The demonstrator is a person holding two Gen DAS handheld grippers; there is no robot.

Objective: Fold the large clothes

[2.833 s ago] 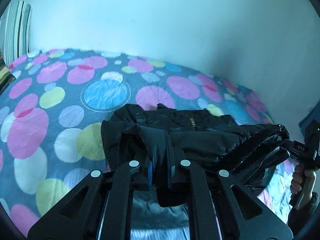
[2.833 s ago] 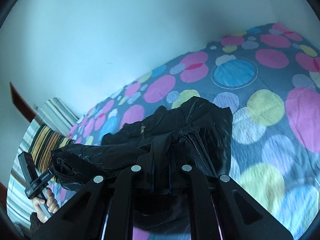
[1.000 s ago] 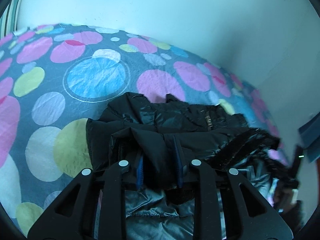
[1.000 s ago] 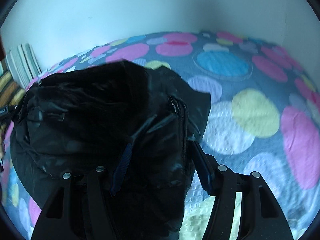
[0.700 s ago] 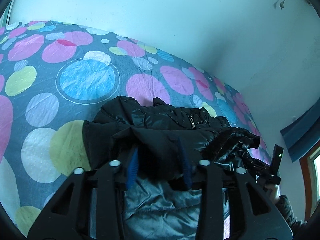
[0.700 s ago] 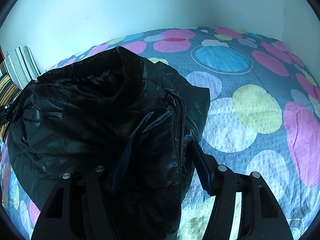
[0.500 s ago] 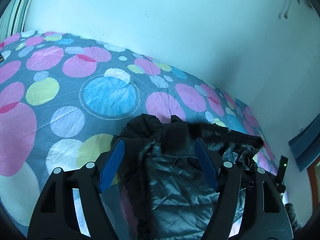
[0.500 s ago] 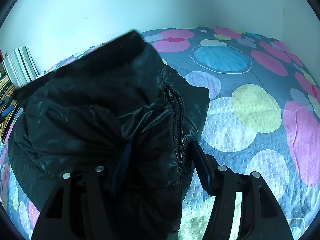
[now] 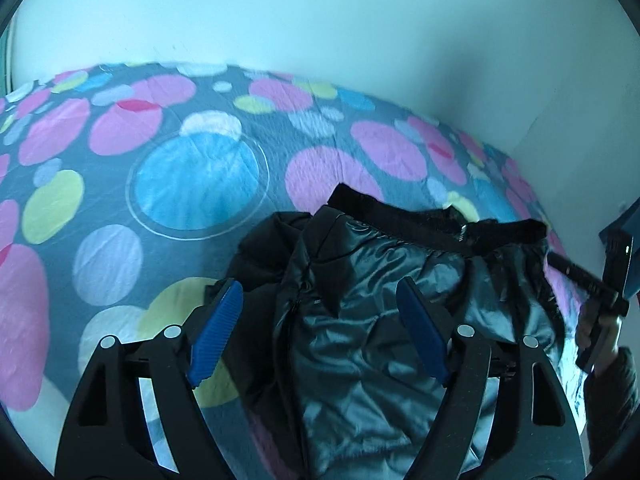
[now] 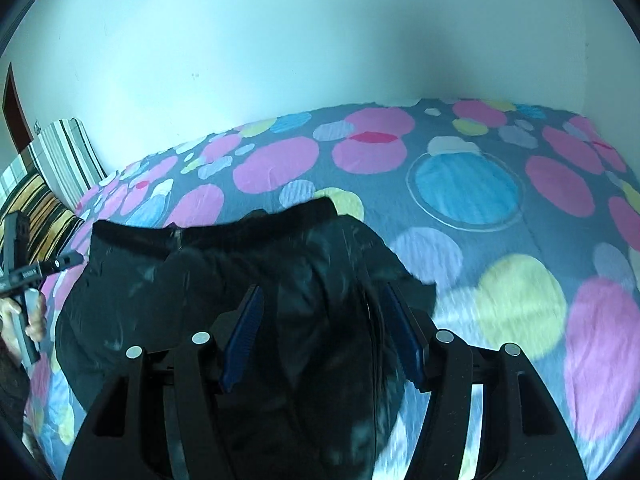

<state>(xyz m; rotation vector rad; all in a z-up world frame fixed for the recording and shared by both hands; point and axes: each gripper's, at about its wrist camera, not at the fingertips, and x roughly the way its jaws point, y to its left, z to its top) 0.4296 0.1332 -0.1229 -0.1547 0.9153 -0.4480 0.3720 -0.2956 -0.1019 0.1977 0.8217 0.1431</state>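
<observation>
Open polka-dot bedspread [image 9: 192, 184] lies beyond the black puffer jacket [image 9: 380, 320]; a white wall [image 9: 320, 20] closes the far edge.

Left gripper [image 9: 318, 312] jaws just opening, spread

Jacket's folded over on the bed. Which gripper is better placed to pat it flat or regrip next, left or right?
Probably left. The left gripper has just been opening; its pads stand clear above the black jacket. The right gripper has jacket bulk between its blue pads; whether it's gripping is unclear.
</observation>
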